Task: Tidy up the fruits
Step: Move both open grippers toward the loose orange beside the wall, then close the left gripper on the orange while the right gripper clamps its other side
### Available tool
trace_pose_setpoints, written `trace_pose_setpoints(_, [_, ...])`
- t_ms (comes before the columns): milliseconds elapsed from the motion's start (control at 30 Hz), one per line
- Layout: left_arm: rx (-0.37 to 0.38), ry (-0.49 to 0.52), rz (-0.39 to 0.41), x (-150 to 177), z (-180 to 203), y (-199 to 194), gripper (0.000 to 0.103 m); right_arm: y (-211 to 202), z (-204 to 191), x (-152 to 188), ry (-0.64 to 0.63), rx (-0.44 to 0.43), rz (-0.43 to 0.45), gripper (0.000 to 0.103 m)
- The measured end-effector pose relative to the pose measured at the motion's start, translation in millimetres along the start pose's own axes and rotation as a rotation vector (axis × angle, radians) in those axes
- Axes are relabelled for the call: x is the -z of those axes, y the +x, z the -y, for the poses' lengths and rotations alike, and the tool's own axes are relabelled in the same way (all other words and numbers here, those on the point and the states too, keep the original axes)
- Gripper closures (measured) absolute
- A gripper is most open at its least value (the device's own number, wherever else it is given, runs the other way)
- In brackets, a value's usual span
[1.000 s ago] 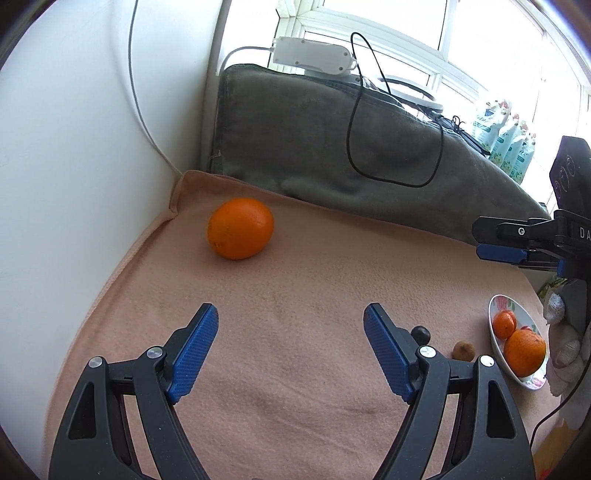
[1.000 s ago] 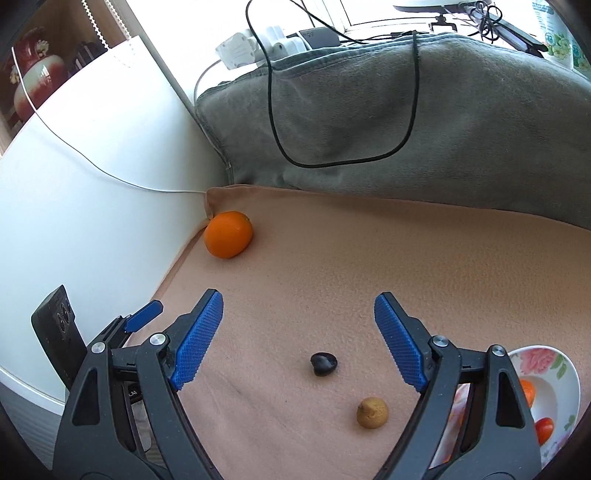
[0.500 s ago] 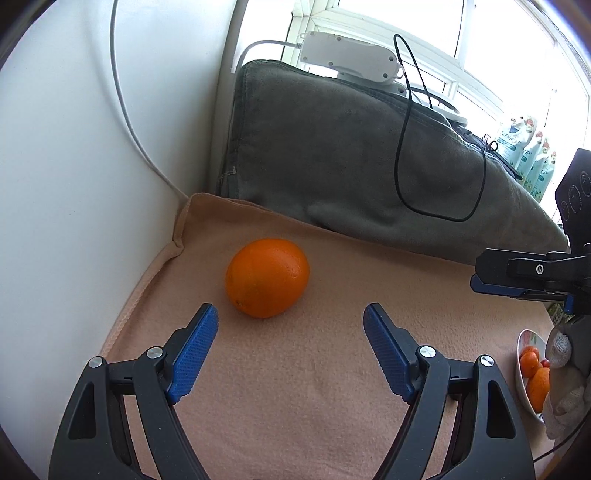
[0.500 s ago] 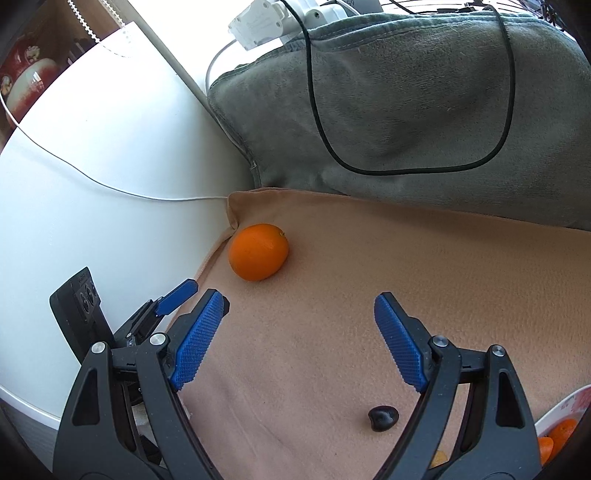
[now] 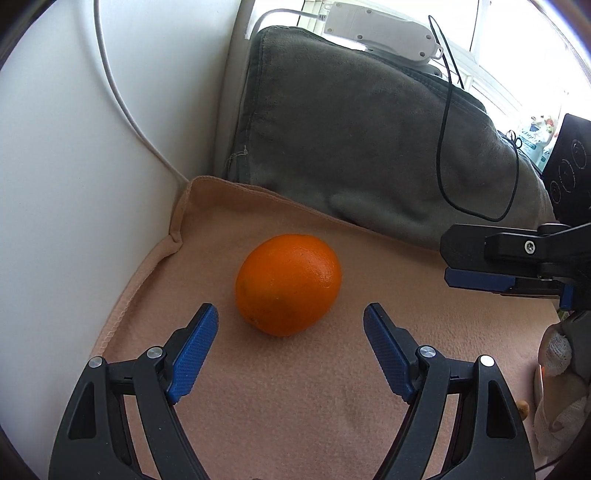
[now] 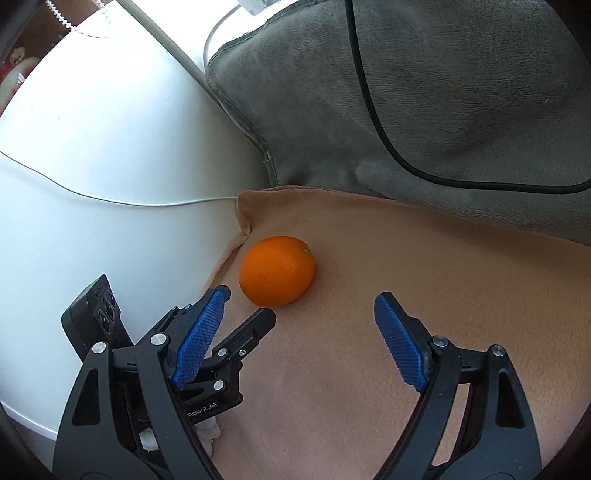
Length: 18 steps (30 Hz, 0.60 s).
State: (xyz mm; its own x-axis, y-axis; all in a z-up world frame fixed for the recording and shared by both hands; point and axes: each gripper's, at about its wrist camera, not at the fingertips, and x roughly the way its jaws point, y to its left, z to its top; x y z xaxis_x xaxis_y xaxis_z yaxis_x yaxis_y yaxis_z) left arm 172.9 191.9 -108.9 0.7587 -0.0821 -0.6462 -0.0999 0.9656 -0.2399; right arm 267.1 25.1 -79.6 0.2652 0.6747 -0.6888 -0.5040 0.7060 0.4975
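An orange (image 5: 288,284) lies on the beige cloth (image 5: 295,406) near its far left corner. It also shows in the right wrist view (image 6: 277,271). My left gripper (image 5: 290,325) is open, its blue fingertips just short of the orange on either side, not touching it. In the right wrist view the left gripper (image 6: 243,306) shows from the side, close to the orange. My right gripper (image 6: 303,314) is open and empty, held above the cloth to the right of the orange. It shows at the right edge of the left wrist view (image 5: 480,266).
A white wall (image 5: 74,184) with a white cable (image 5: 118,85) borders the cloth on the left. A grey cushion (image 5: 351,147) with a black cable (image 5: 443,147) stands behind. A white power strip (image 5: 380,29) sits on top. A small brown fruit (image 5: 522,408) shows at the right edge.
Both grippers have moved forward and left toward the orange, which now fills the gap ahead of my left fingertips. The bowl and small fruits have slid out of view.
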Motion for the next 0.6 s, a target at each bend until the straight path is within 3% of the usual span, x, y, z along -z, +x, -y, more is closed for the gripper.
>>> trace_pose_setpoints(367, [0.016,-0.037,-0.031,-3,-8,11,0.022,42,0,-10,0.034,-0.041,-0.027,0.017])
trace_pose_setpoints(600, [0.045,-0.057,-0.035,-8,-13,19,0.022,65,0,-12,0.061,-0.070,-0.052,0.024])
